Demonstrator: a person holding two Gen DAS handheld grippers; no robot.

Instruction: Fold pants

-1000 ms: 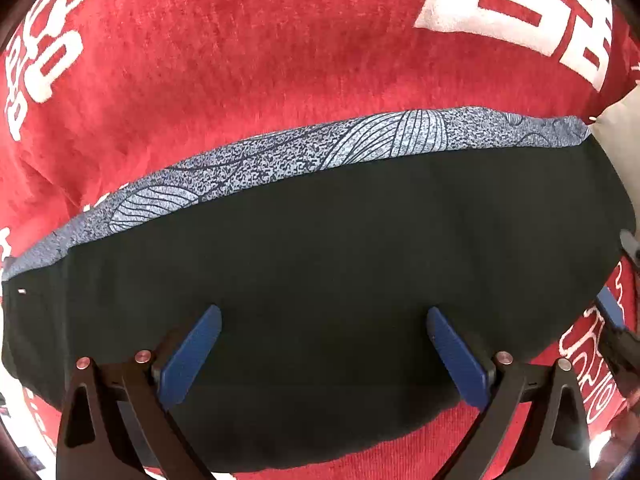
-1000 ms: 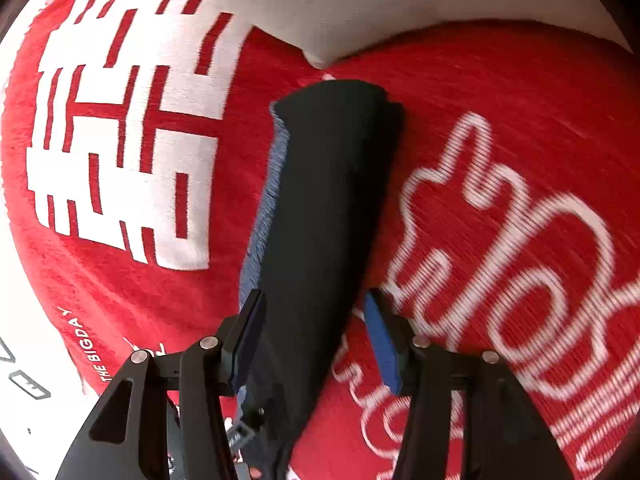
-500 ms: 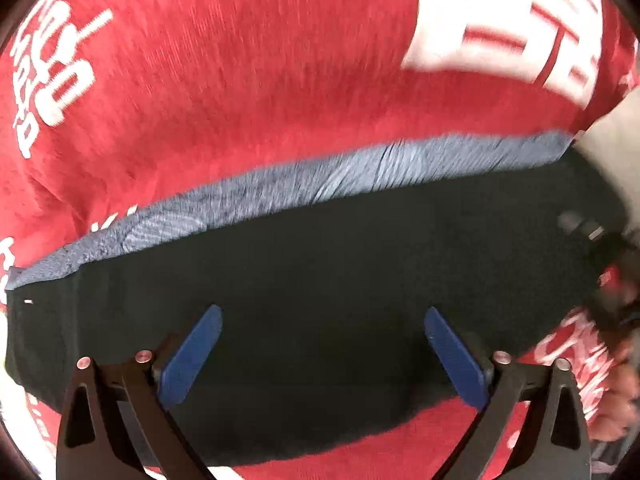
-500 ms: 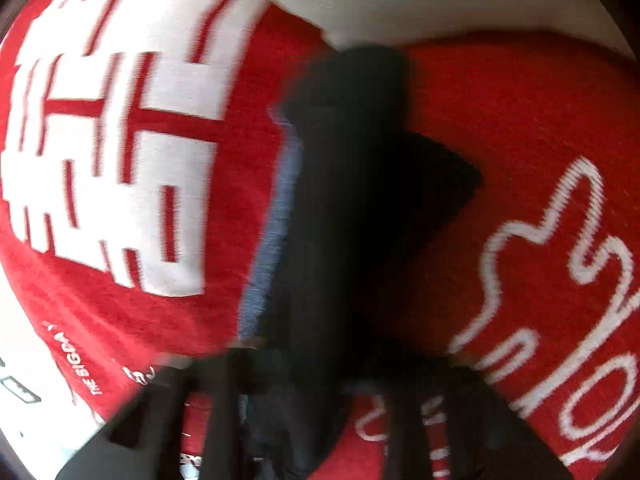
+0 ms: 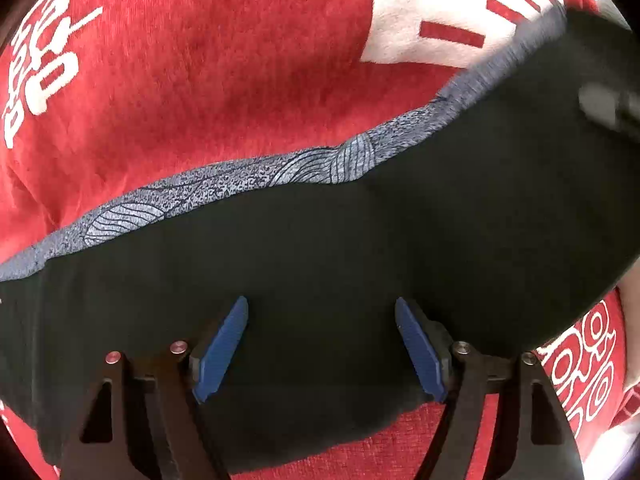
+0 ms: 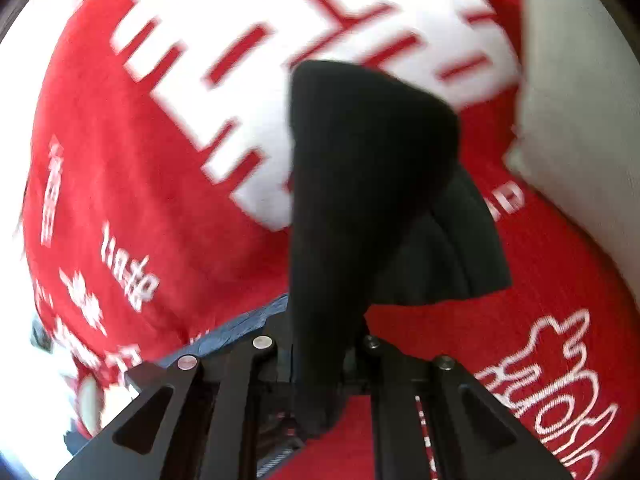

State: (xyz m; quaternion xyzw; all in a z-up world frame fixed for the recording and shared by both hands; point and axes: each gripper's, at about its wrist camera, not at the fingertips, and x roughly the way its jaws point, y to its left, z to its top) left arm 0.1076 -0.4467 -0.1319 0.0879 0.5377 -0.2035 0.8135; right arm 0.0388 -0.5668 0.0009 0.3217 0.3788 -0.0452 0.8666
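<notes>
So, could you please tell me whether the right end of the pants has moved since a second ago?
Yes: the pants end has risen toward the white characters on the red blanket.

Black pants [image 5: 360, 264], one end lifted

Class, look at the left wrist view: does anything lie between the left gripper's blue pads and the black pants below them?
Nothing visible does. The left gripper, jaws closing, has only the black pants on the red blanket between its pads.

Red cloth, white print

A red woven cloth with white printed characters [image 5: 224, 64] covers the surface; a plain off-white fabric [image 6: 576, 120] lies beside it.
</notes>
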